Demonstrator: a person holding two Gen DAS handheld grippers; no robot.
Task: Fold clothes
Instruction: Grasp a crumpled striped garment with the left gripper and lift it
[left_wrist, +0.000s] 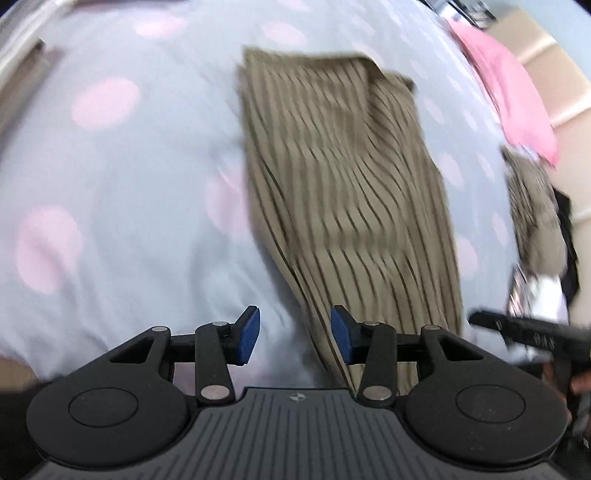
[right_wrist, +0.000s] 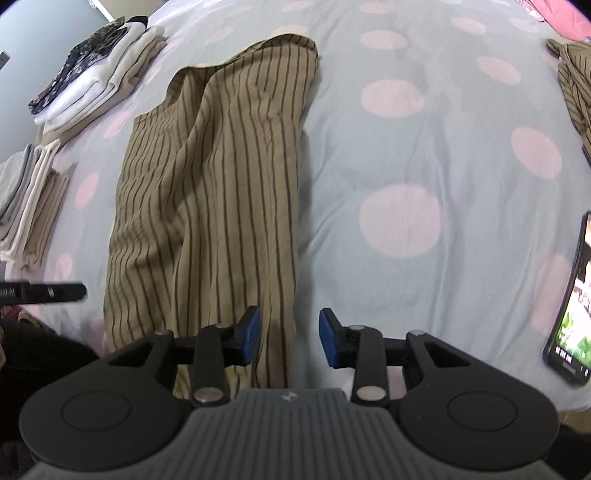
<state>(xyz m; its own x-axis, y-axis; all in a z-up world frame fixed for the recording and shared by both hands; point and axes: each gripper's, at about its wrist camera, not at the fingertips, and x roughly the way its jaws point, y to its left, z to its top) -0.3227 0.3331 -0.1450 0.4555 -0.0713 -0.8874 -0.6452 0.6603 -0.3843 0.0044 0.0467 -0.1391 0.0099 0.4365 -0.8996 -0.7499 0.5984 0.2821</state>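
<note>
1. One striped tan garment (right_wrist: 207, 192) lies flat mid-bed on the dotted sheet (right_wrist: 406, 147).
2. Left gripper (left_wrist: 294, 338) and right gripper (right_wrist: 289, 335): both spread, holding nothing.
3. Two folded stacks (right_wrist: 96, 74) sit by the bed's left edge, one phone (right_wrist: 570, 306) at the right.

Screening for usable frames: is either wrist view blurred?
Left wrist view: motion-smeared, the tan striped garment streaked, though the left gripper stays sharp. Right wrist view: crisp stripes on it, right gripper sharp, only fisheye bending.
</note>
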